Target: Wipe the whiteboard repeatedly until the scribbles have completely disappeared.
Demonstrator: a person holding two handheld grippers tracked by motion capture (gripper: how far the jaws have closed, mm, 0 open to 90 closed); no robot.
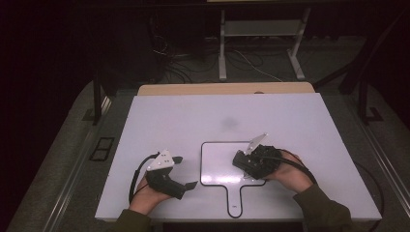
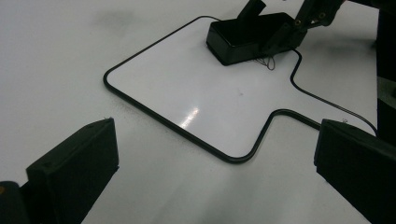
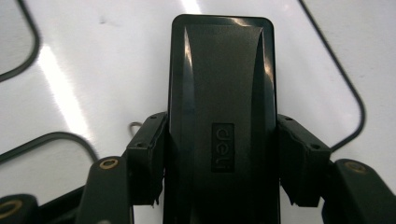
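Observation:
A black oblong box [image 3: 222, 93] with a "deli" mark on top lies lengthwise between the pads [image 3: 149, 154] of my right gripper [image 3: 222, 158], which is shut on its two long sides. From above, the box [image 1: 239, 158] and right gripper [image 1: 245, 164] sit in the right part of a black paddle-shaped outline [image 1: 202, 164] drawn on the white board. Whether the box touches the board I cannot tell. My left gripper [image 1: 187, 171] rests left of the outline, open, nothing between its jaws. From the left gripper [image 2: 215, 163] I see the box [image 2: 243, 39] ahead.
The white board [image 1: 300, 125] covers the table top, with a faint grey smudge [image 1: 228, 123] at its middle. A thin bit of wire [image 3: 134, 126] lies by the right gripper's left pad. Table legs and cables stand on the dark floor beyond the far edge.

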